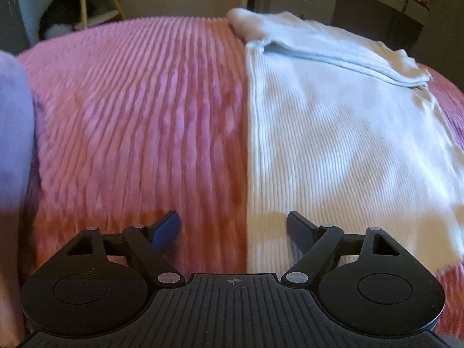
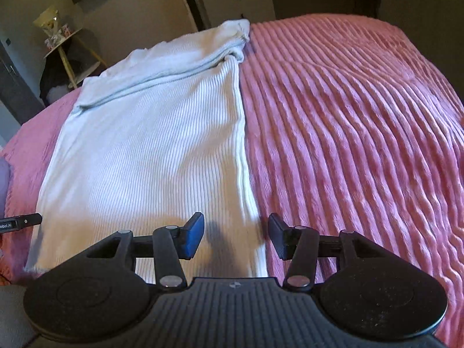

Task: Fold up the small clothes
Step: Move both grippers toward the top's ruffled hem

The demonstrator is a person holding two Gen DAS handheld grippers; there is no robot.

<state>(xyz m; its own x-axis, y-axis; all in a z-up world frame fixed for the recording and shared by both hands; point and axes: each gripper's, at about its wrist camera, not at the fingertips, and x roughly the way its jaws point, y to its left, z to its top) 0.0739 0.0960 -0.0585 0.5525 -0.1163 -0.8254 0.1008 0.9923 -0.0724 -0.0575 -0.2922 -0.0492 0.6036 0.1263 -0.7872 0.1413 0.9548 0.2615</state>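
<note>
Pale blue ribbed knit, the garment (image 2: 150,145) lies flat on the pink ribbed bedspread (image 2: 348,130), its long sides already turned in to a narrow strip and a sleeve (image 2: 162,72) folded across its far end; the lengthwise folds look done. The crosswise fold seems left; the left claw (image 1: 232,232) and right claw (image 2: 235,236) are spread empty over the garment's near corners.

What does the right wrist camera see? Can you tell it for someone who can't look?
A pale ribbed garment lies flat on a pink ribbed blanket, its far end folded over in a band. The right gripper hangs over the garment's near right edge with its jaws open and holding nothing. Dim furniture stands behind the bed.
</note>
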